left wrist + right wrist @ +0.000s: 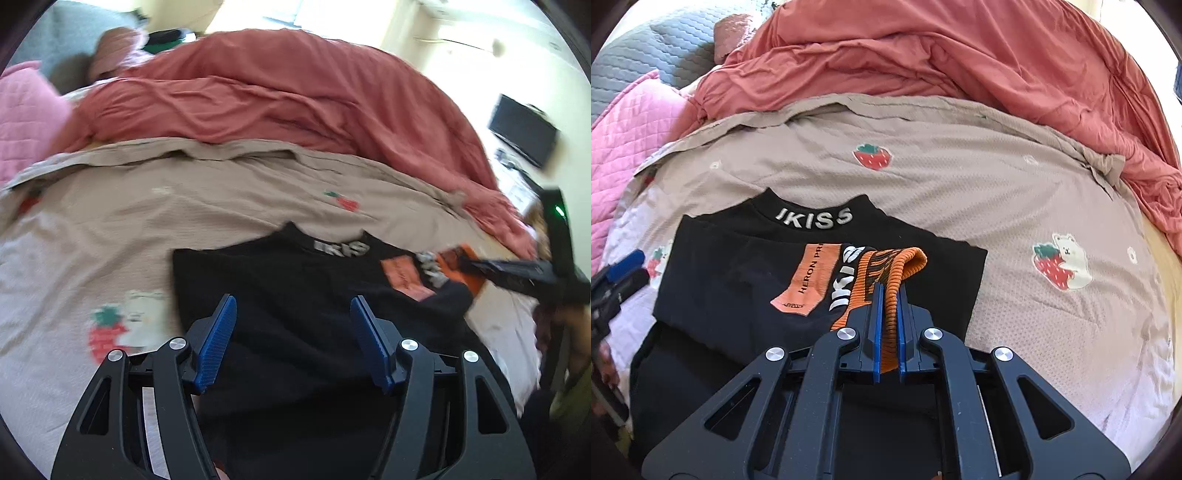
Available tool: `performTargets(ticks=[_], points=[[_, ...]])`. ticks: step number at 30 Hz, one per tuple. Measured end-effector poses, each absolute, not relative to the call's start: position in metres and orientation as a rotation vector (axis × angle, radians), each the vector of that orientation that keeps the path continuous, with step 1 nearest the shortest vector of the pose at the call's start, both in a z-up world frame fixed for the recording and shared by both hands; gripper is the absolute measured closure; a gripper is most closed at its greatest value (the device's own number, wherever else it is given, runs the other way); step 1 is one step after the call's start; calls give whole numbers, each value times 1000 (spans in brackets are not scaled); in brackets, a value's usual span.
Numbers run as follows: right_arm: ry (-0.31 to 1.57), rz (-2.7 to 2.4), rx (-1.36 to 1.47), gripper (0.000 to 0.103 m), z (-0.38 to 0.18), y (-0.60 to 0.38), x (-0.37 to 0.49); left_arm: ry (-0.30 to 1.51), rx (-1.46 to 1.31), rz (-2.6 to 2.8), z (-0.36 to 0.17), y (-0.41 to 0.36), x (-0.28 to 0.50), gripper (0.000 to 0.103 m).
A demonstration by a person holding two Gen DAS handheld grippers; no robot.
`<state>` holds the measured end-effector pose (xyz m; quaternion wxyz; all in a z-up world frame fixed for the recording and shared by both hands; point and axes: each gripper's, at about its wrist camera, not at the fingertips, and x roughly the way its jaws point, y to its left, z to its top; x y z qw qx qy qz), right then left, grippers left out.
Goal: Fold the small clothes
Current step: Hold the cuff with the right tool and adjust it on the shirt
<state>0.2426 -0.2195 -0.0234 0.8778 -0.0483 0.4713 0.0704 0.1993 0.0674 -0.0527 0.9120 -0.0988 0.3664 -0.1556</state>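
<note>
The black top (746, 280) lies flat on the beige strawberry-print bedcover (997, 192), its long axis running from the near edge toward the red duvet (960, 62), with the "IKISS" collar (814, 218) at the far end. The right gripper (889, 295) has its jaws clamped on the orange ribbed cuff (897, 266) of the sleeve folded across the chest. The left gripper (293, 306) hovers above the garment's lower part, jaws wide and empty.

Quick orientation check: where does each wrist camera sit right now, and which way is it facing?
Left wrist: rides the left tool, looking down across the black top; its blue pads stand apart, empty.
Right wrist: rides the right tool, looking down at its pads shut on the orange ribbed cuff.
Shared: the top, strawberry sheet, red duvet; each sees the other tool.
</note>
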Motion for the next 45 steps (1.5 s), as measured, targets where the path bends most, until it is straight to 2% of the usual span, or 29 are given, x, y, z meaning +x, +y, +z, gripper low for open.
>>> performTargets(ticks=[13, 15, 18, 22, 30, 32, 36, 38, 39, 41, 45], points=[[982, 44, -26, 101, -36, -244, 253, 861, -218, -365, -88, 55, 217, 40], [1025, 25, -10, 101, -50, -250, 257, 895, -188, -355, -93, 50, 219, 35], [1022, 15, 46, 100, -53, -261, 251, 917, -158, -346, -100, 47, 218, 35], [1007, 32, 108, 80, -50, -274, 243, 903, -166, -357, -93, 46, 216, 34], [1074, 124, 118, 75, -70, -265, 250, 894, -93, -303, -88, 44, 213, 34], [1100, 109, 82, 67, -80, -260, 255, 906, -90, -299, -91, 45, 214, 34], [1110, 109, 106, 58, -92, -255, 260, 911, -72, -296, -93, 43, 215, 34], [1104, 161, 160, 65, -94, -253, 260, 909, -74, -298, -93, 42, 215, 34], [1108, 176, 175, 73, -94, -251, 260, 910, -76, -299, -94, 42, 214, 34], [1099, 190, 148, 99, -92, -243, 258, 908, -70, -300, -93, 42, 214, 34], [1021, 204, 72, 101, -70, -238, 251, 881, -59, -295, -84, 43, 212, 34]])
